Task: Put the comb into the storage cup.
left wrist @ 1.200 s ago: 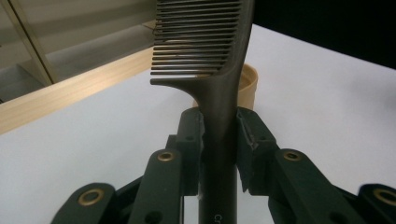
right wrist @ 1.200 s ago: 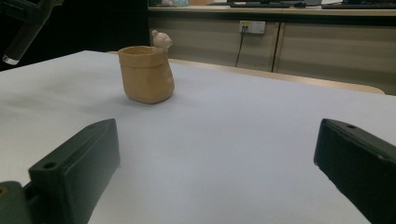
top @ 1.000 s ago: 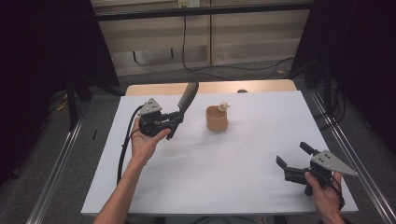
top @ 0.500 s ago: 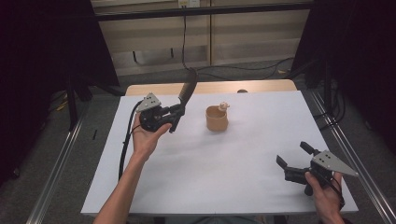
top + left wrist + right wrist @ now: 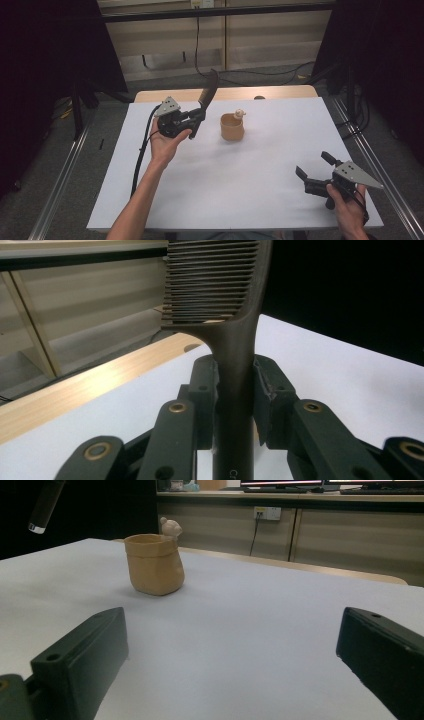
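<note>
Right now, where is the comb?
The comb is held up by its handle in the left gripper, above the far left of the table, just left of the tan cup.

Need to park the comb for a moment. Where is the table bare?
Bare white table lies between the left gripper holding the comb and the open right gripper, in front of the tan pot. The far right is bare too. Nowhere is crowded.
</note>
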Motion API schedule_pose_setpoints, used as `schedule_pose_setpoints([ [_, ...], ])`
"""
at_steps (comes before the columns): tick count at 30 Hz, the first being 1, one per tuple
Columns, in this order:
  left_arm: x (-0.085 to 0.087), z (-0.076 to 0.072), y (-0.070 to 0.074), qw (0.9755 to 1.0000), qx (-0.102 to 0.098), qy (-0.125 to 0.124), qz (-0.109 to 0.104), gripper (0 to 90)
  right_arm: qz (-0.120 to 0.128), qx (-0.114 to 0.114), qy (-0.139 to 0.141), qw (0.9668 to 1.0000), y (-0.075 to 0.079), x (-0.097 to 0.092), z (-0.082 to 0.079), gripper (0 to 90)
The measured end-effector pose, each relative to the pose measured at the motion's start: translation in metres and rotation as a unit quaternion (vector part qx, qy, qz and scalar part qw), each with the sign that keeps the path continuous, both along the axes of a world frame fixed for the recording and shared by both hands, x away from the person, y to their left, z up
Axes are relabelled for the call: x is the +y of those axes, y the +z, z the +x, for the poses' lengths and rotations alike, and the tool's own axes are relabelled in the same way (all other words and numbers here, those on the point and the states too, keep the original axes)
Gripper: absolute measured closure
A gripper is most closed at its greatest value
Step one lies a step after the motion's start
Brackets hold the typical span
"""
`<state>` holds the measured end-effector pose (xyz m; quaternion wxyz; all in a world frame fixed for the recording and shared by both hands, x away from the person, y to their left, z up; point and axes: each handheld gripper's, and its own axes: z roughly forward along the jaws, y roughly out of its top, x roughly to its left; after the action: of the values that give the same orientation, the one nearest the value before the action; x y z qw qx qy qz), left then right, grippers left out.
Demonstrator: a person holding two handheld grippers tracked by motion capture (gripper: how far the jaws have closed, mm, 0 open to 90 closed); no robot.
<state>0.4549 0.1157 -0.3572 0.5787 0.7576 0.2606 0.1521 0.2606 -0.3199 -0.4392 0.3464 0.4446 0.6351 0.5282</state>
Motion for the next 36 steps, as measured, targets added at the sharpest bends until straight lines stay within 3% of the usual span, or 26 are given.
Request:
schedule_pose_setpoints([
  [3,-0.004,0.002,0.001,1.0,-0.006,0.001,-0.006,72.9,-0.001,0.0,0.0,1.0,0.0,0.0,0.0,0.0],
  [7,-0.01,0.004,0.0,0.9999,-0.011,0.003,0.002,73.0,-0.001,0.0,0.001,1.0,0.0,0.0,0.0,0.0],
  [19,-0.033,0.012,0.007,0.9994,-0.023,-0.013,-0.024,73.0,-0.002,0.0,0.002,1.0,0.0,0.001,0.0,0.0],
  [27,-0.049,0.022,0.001,0.9991,-0.023,-0.014,-0.034,73.0,-0.001,0.0,0.003,1.0,0.0,0.0,-0.001,0.0],
  [36,-0.056,0.029,0.005,0.9989,-0.023,-0.008,-0.04,73.0,-0.001,0.0,0.005,1.0,0.0,0.0,-0.001,0.0],
])
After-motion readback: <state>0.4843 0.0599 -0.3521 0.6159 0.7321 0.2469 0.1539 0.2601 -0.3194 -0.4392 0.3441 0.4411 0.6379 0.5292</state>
